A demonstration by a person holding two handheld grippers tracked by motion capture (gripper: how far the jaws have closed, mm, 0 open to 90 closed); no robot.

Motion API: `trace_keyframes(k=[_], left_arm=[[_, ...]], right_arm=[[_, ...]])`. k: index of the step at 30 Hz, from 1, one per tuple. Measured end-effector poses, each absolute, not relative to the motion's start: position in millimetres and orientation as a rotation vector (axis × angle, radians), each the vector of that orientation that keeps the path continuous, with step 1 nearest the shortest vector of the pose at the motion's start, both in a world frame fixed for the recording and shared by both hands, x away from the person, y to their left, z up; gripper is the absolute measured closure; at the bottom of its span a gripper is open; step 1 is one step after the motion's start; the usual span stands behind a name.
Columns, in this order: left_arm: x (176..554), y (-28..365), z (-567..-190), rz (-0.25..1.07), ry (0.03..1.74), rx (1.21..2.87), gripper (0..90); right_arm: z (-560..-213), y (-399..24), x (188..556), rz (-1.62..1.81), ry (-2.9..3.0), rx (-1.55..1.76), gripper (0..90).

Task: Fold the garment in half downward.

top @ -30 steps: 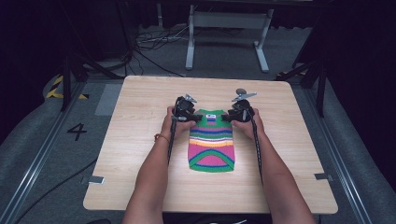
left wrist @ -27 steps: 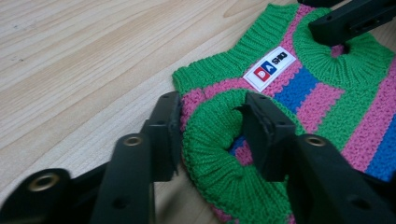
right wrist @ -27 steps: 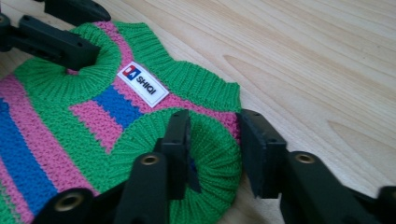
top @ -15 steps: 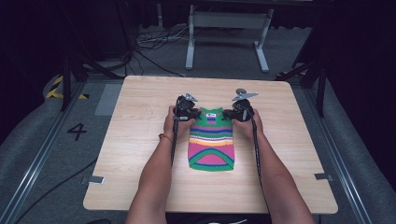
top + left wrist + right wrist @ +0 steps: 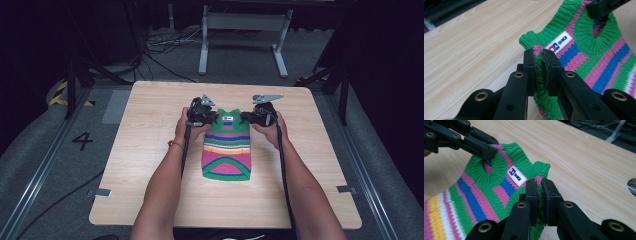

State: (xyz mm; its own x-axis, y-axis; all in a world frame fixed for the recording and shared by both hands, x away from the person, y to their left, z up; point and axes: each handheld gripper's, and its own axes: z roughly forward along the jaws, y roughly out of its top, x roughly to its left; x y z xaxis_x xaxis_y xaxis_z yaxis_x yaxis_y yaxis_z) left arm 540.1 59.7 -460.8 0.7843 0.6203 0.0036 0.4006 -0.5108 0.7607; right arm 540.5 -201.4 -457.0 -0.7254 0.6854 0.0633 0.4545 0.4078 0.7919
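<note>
A small knitted sweater (image 5: pixel 226 150) with green, pink, blue, yellow and white stripes lies flat on the wooden table (image 5: pixel 150 125), neck end away from the person. A white label (image 5: pixel 559 42) sits below its collar. My left gripper (image 5: pixel 211 119) is shut on the sweater's left shoulder, and green knit bunches between the jaws of the left gripper (image 5: pixel 539 53). My right gripper (image 5: pixel 246 118) is shut on the other shoulder, with the fabric pinched in the right gripper (image 5: pixel 540 182). Each gripper view also catches the opposite gripper (image 5: pixel 604 6) (image 5: pixel 474 145) at the collar's far side.
Bare wood surrounds the sweater on all sides. Beyond the table's far edge stand a grey metal frame (image 5: pixel 242 30) and loose floor cables (image 5: pixel 160 45). A floor marking "4" (image 5: pixel 82 141) lies to the left, beside a rail.
Both grippers stay shut on the shoulders. The sweater's hem has crept slightly toward the far side of the table, and the hands have shifted very little.
</note>
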Motion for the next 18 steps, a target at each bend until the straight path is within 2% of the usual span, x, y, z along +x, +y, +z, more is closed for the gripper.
trace_keyframes(k=[7,18], left_arm=[[517.4,67.5,-446.1,0.376,0.650,2.152,82.3],[485.1,75.1,-438.9,0.427,0.491,2.220,82.2]], right_arm=[[-445.4,-207.7,521.8,1.270,2.401,0.884,84.2],[-435.5,-211.6,487.2,1.354,2.439,0.706,83.9]])
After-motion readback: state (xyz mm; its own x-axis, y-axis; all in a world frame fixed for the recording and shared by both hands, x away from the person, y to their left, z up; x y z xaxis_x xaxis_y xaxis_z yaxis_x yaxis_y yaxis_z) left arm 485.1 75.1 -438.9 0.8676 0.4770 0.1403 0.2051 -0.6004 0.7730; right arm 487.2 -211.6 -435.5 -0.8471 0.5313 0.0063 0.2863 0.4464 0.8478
